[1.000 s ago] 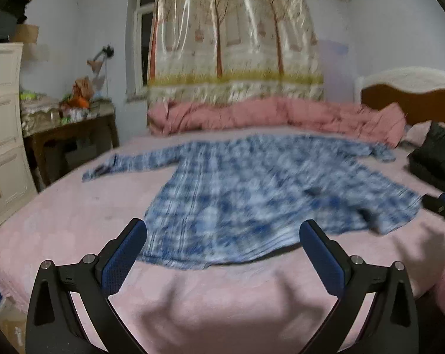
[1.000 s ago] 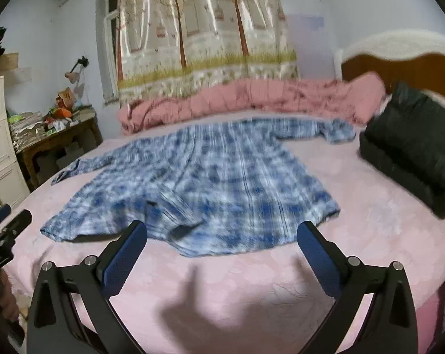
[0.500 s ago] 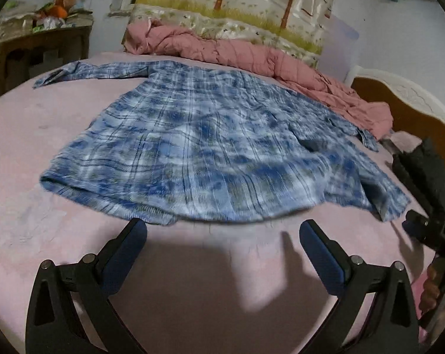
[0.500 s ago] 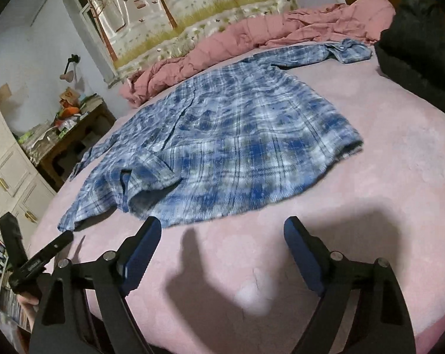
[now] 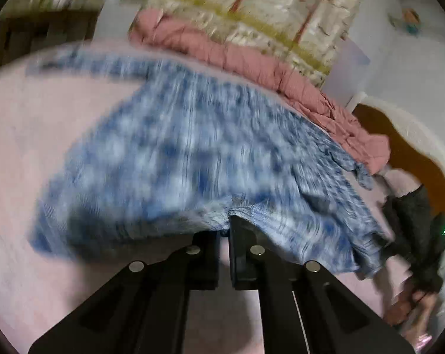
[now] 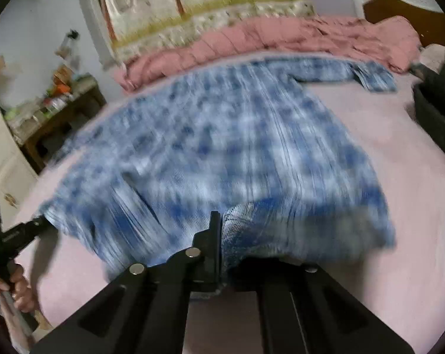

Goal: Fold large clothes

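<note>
Left tongs (image 5: 224, 224): arms pressed together, pinching the near hem of the blue plaid shirt (image 5: 187, 153). The fabric edge sits gathered right at the tips.

Right tongs (image 6: 219, 221): likewise closed, with a fold of the same hem bunched against and partly over the right-hand arm. Both grips are on the shirt's bottom edge, one toward each side of it.

From the tongs outward, the shirt lies flat on the pink bed (image 6: 414, 191) and runs straight away from both hands. Its long axis goes from the held hem to the collar end by the rumpled pink quilt (image 6: 281, 38) at the far side. One sleeve (image 6: 369, 73) stretches out toward the headboard (image 6: 399, 3); the other sleeve (image 5: 84, 65) reaches toward the wooden side table (image 6: 60, 112). Both views are blurred, so finer creases cannot be read.

Judgement: neither hand is nearer to the work, since both hold the same edge. The coming fold would carry the hem forward along the long axis toward the collar. The risk is uneven travel, skewing the crease.
</note>
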`<act>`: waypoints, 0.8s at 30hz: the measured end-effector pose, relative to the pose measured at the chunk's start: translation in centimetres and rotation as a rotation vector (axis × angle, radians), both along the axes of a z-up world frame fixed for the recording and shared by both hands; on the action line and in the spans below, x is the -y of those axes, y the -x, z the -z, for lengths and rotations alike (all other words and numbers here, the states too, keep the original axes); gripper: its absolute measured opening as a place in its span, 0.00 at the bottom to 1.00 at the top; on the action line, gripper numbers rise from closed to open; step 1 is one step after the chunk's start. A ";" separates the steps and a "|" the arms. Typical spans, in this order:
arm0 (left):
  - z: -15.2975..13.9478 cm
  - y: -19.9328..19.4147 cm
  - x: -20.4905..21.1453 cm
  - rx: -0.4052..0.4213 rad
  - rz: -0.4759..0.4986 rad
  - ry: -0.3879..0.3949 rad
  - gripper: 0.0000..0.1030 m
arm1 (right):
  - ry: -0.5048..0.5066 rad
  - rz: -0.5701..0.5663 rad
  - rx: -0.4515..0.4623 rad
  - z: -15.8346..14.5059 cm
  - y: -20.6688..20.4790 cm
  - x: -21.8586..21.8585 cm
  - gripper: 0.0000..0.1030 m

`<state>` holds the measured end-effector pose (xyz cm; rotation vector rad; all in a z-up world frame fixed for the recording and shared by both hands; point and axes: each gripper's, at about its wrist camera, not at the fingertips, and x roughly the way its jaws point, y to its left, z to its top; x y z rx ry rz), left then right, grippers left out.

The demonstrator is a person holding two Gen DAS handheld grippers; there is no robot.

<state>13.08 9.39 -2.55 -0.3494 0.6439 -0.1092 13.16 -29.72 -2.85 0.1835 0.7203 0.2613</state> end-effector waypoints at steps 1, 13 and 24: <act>-1.2 -0.6 0.3 0.024 0.003 -0.052 0.04 | 0.014 -0.004 0.030 -1.0 -0.4 -0.1 0.04; 1.8 -17.6 0.6 -0.243 0.071 -0.262 0.10 | 0.093 0.014 -0.114 -1.1 -16.5 -2.1 0.04; -2.5 -10.2 1.4 0.045 0.112 -0.283 0.82 | 0.009 0.031 0.086 -5.1 -11.5 1.9 0.84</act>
